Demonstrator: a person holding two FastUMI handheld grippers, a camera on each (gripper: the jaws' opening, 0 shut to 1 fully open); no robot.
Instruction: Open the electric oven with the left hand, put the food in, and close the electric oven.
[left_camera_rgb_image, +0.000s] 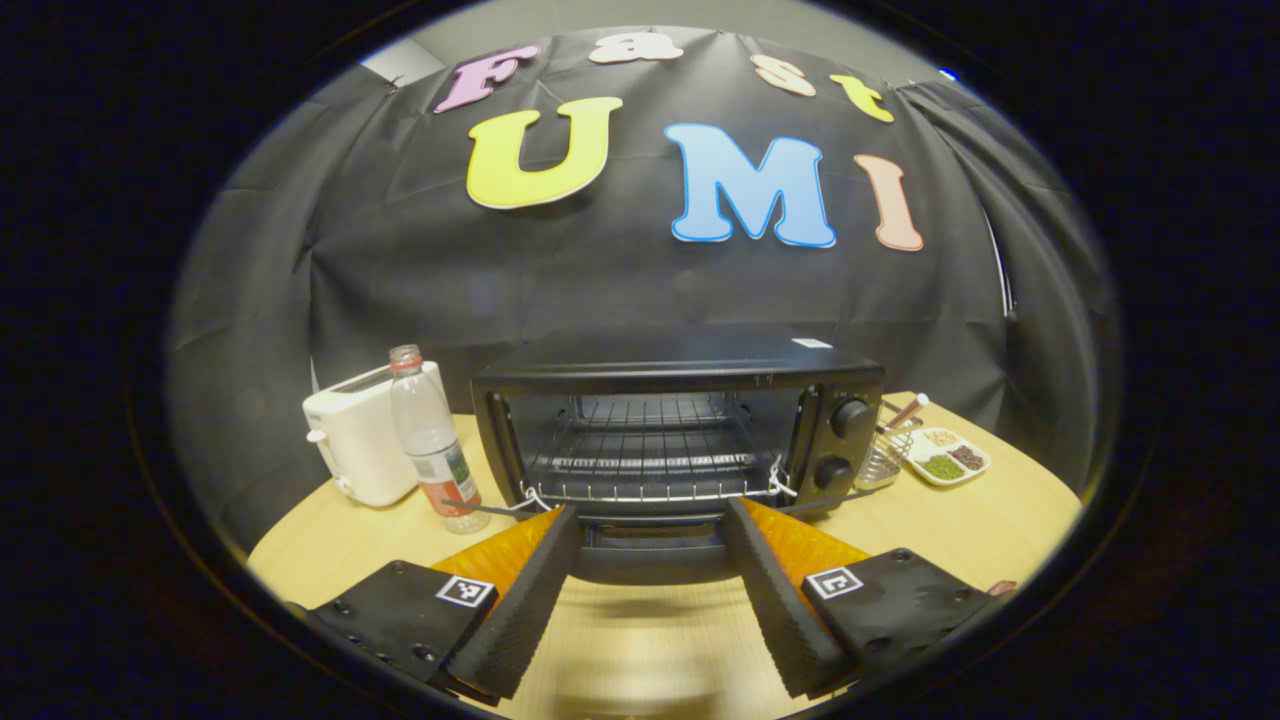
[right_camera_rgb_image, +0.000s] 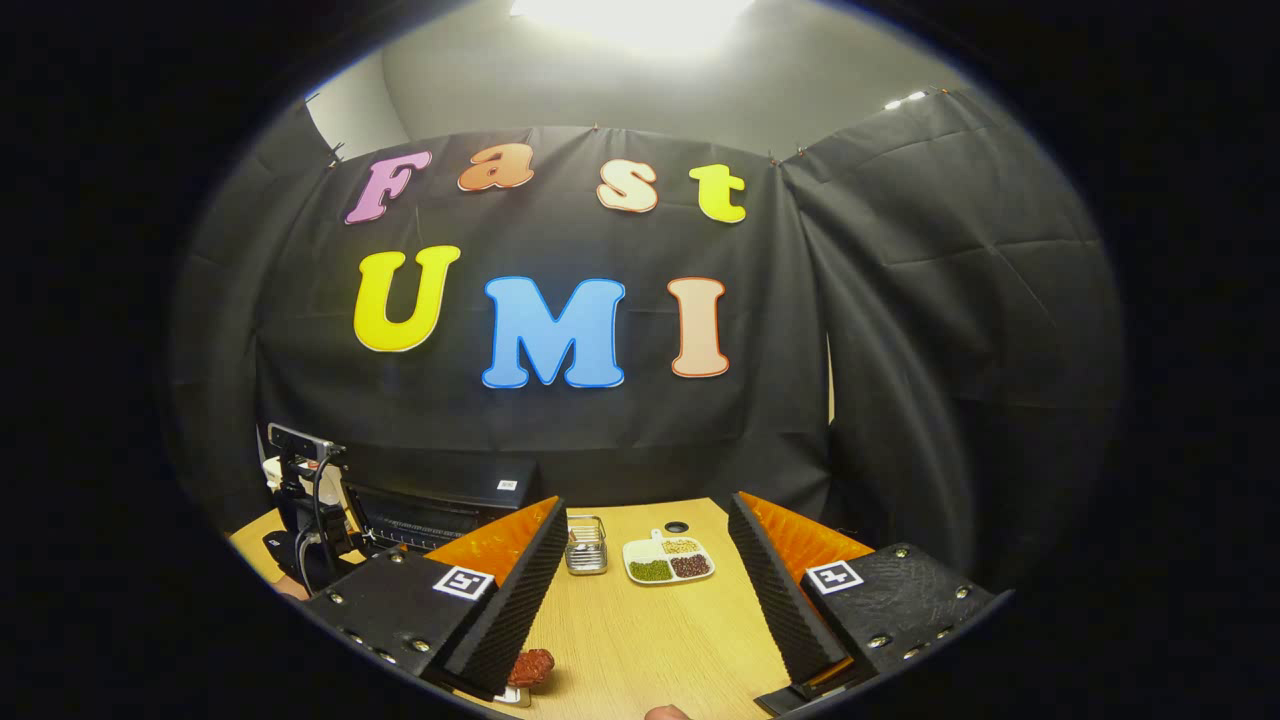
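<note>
Two grippers gape wide, holding nothing. Toaster oven (left_camera_rgb_image: 678, 440) stands open just beyond the left gripper (left_camera_rgb_image: 650, 590); the reddish food (right_camera_rgb_image: 531, 666), near the right gripper (right_camera_rgb_image: 648, 600), looks soft, so pinch its middle gently.

The left gripper (left_camera_rgb_image: 650, 590) is level, its 2 fingers spread wide apart with nothing pressed between them. The right gripper (right_camera_rgb_image: 650, 600) is likewise held with its 2 fingers wide apart, gripping nothing. The left gripper (right_camera_rgb_image: 310, 500) also appears at far left in the right gripper view.
</note>
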